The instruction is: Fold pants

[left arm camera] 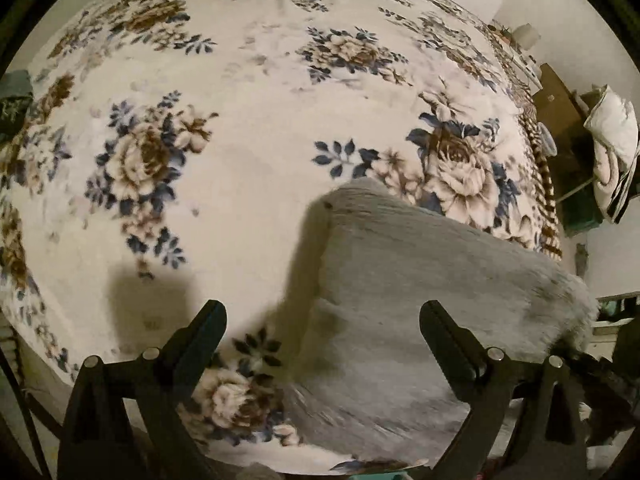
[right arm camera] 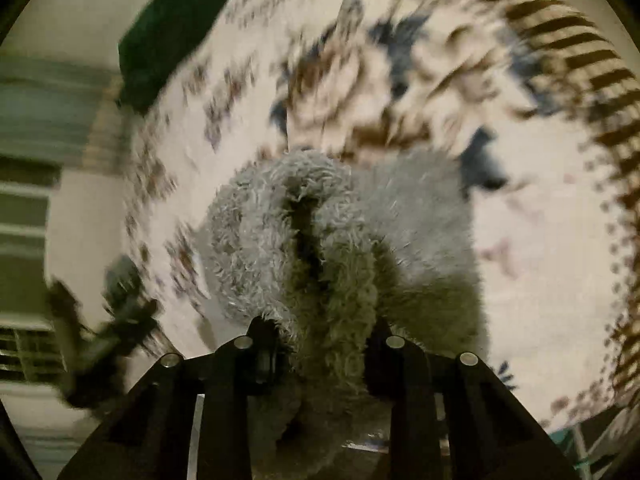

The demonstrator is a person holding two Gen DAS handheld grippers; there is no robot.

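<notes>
Grey fuzzy pants (left arm camera: pixel 420 280) draped over the near right part of the bed (left arm camera: pixel 248 184), one end bunched and lifted. Right tongs (right arm camera: pixel 320 332) clamped on that bunched fleece; left tongs (left arm camera: pixel 322 320) spread wide, holding nothing, poised above the flat cloth. Best done by carrying the lifted end low and straight across, matching edges, and using the empty tongs to pin the fold line against slipping.
</notes>
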